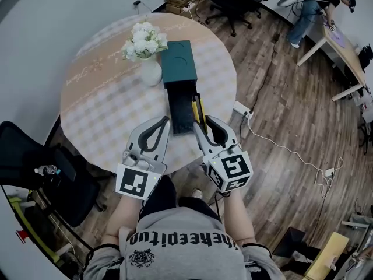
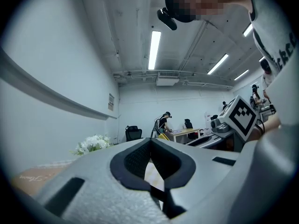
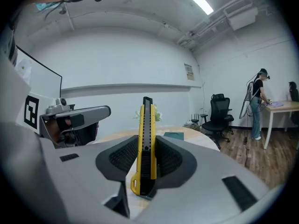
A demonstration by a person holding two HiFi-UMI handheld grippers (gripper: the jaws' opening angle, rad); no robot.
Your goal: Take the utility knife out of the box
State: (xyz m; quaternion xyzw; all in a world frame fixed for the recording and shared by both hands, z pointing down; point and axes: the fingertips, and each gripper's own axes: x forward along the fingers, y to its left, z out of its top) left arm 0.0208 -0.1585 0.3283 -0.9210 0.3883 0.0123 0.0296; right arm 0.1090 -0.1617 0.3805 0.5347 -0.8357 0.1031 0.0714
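Observation:
A yellow and black utility knife [image 1: 198, 108] stands clamped between the pads of my right gripper [image 1: 201, 125], its tip pointing away from me and lifted off the table. In the right gripper view the knife [image 3: 146, 125] rises upright out of the right gripper [image 3: 147, 148]. The dark green box [image 1: 180, 114] lies open on the round table [image 1: 105, 104], just left of the knife, with its lid part [image 1: 178, 62] behind it. My left gripper [image 1: 165, 122] hangs shut and empty at the box's near left corner; in its own view the left gripper [image 2: 150, 141] holds nothing.
A white vase of white flowers [image 1: 145, 45] stands on the table left of the lid. A black office chair [image 1: 29, 156] is at the table's left. A power strip [image 1: 242, 109] and cables lie on the wood floor to the right. A person [image 1: 308, 10] works at a far desk.

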